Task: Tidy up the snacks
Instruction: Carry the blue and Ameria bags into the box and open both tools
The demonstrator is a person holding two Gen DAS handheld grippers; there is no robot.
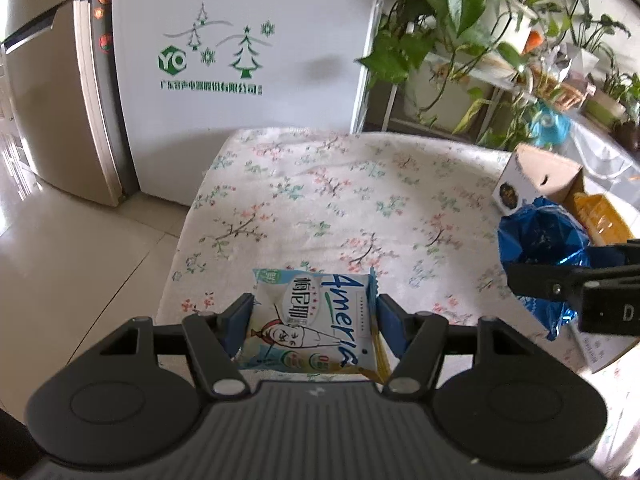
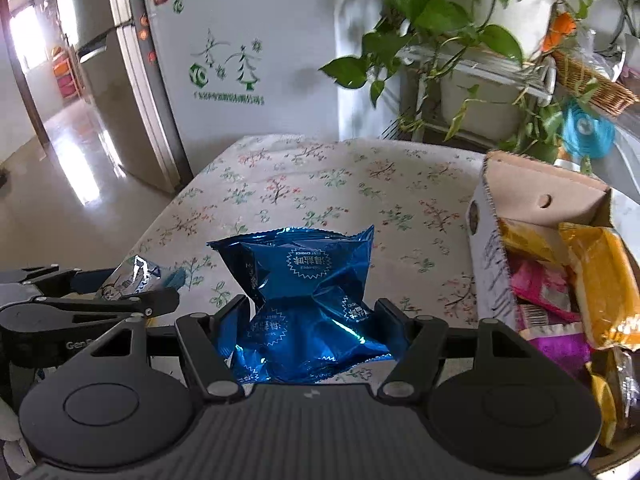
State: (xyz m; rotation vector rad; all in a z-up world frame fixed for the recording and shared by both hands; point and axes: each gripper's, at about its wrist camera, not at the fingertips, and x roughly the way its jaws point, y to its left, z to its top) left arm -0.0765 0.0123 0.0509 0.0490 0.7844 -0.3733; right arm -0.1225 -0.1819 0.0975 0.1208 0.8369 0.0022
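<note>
glossy foil blue packet (image 2: 304,304), matt cardboard box (image 2: 532,192)

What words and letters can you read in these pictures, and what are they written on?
"Ameria", upside down: white snack packet in the left gripper. Its Chinese characters are too unclear to quote.
"YO": green hexagon logo on the white fridge. The green Chinese line under the trees is too blurred to quote.
"D": side of the right gripper.
"Gen": side of the left gripper, seen from the right wrist.
Blue foil packet: seal text too small to read.
</note>
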